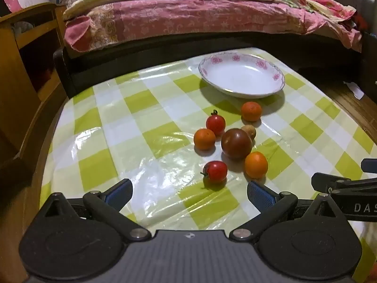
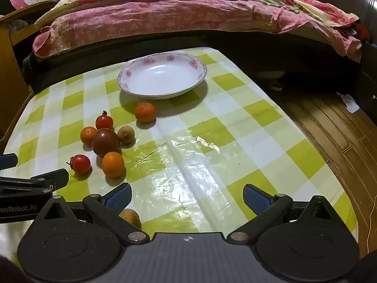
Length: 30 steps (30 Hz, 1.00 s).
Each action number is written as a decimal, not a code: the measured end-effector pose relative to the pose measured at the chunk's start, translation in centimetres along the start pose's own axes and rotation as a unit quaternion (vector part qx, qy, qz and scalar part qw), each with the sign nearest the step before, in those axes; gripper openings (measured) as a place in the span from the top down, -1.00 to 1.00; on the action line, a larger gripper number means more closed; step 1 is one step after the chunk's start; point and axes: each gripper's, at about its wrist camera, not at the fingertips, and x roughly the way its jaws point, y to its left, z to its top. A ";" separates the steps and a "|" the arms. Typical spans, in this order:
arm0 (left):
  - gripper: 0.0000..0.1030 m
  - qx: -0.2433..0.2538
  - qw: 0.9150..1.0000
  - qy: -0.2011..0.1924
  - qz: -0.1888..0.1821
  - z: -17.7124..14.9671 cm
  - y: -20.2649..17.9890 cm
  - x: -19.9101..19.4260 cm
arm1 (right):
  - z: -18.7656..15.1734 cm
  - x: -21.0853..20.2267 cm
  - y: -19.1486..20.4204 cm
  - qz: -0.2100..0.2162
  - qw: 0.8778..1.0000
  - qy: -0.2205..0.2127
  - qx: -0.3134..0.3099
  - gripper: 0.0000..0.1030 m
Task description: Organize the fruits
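left gripper [image 1: 189, 194] is hovering low over the checked tablecloth [image 1: 132, 127] w/ jaws spread wide, holding nothing; the nearest cherry tomato [image 1: 215, 171] is sitting just ahead, between the fingers' line. right gripper [image 2: 187, 197] is likewise spread and gripping nothing, pointing at bare cloth, fruit off to its left.

beyond the near tomato the pile is clustering: a small orange [image 1: 256, 165] touching a big dark tomato [image 1: 236, 143], another orange [image 1: 204, 138] beside a second cherry tomato [image 1: 215, 122], a brownish longan-like fruit [image 1: 249, 131] behind the dark one, and a third orange [image 1: 251, 111] near the floral plate [image 1: 273, 69], which is holding nothing.

looks like the very start: nothing sorted yet, prob. picking first. next move, i'd guess, is easing the left gripper fwd and closing gently on that near tomato, w/o nudging the orange.

right view is showing another brownish fruit [image 2: 130, 217] tucked under its left finger, which the left view isn't showing. a pink quilt [image 1: 188, 16] is lying behind the table.
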 end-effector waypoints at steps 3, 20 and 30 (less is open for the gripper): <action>-1.00 -0.010 1.000 0.012 -0.008 0.0 0.2 0.3 | 0.2 -0.1 0.0 0.005 1.000 0.003 0.003 -0.87; -1.00 -0.010 1.000 0.019 -0.007 0.0 -0.1 1.0 | -0.2 0.4 -0.2 0.006 1.000 0.015 0.008 -0.83; -1.00 -0.008 1.000 0.018 -0.008 -0.1 -0.1 1.0 | -0.3 0.4 0.0 0.010 1.000 0.020 0.009 -0.81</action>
